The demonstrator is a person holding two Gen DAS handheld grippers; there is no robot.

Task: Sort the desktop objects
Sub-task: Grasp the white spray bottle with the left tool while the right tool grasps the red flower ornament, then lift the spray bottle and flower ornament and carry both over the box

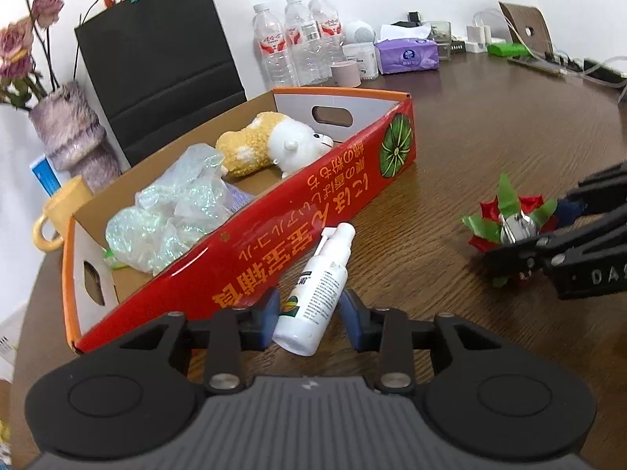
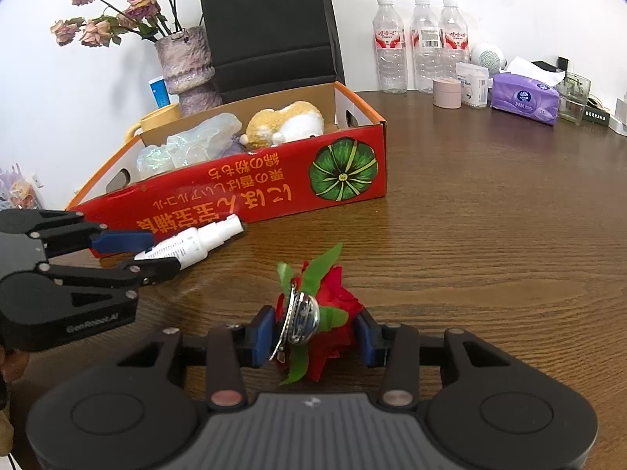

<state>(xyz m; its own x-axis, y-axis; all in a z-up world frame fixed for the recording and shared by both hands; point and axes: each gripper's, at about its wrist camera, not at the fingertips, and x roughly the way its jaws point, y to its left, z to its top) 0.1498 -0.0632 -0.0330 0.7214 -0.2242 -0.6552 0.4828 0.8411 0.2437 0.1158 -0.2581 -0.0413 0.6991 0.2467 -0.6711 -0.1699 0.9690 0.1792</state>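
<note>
While the left gripper (image 1: pixel 309 315) stands open around the white spray bottle (image 1: pixel 315 293) lying on the worktop (image 1: pixel 470 137), the right gripper (image 2: pixel 315 333) straddles the red flower (image 2: pixel 333 313), pads apparently touching it.

"DAS" on right hand-held gripper (image 1: pixel 521 235); upside-down Japanese lettering on red box (image 2: pixel 250 196).

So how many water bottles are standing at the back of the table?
3, upright in a row against the wall: left bottle, middle bottle, right bottle. More could be hidden behind the black paper bag.
</note>
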